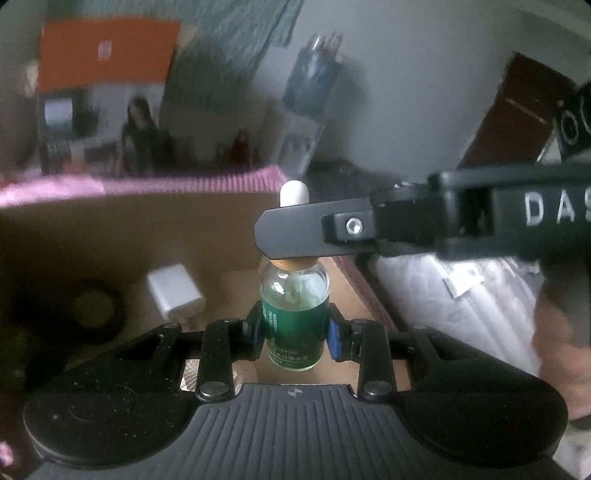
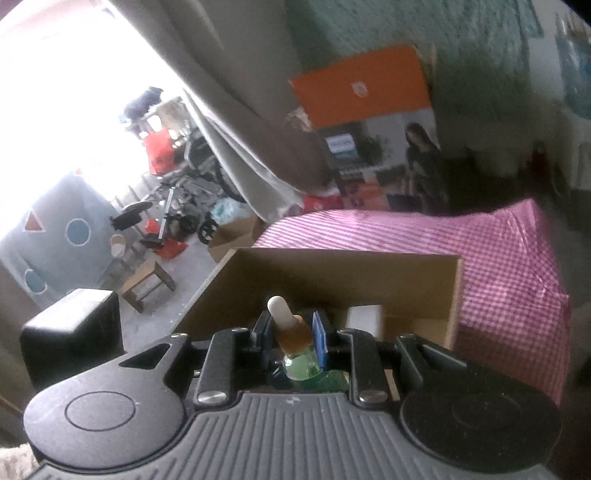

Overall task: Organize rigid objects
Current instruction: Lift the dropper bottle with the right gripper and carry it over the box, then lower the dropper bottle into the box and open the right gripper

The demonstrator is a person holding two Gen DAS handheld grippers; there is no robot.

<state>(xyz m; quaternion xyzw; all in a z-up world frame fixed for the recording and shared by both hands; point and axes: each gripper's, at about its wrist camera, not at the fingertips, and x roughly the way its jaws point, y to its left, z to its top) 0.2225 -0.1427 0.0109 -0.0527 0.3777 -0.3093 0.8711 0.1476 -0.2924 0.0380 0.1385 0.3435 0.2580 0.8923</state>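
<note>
Dropper bottle (image 1: 294, 317) upright, clamped at its green-labelled body between the left gripper (image 1: 295, 332) jaws, amber collar pinched in the right gripper (image 2: 293, 338) jaws from the side. Beyond the jaws, open cardboard box (image 2: 332, 273) holding a white charger (image 1: 173, 291); pink checked cloth (image 2: 498, 251) behind.

I see bright window glare (image 2: 55, 92), a grey curtain (image 2: 236, 122), a wooden stool (image 2: 147, 284), a pink checked tablecloth (image 2: 498, 258), a green wall (image 2: 369, 29).
</note>
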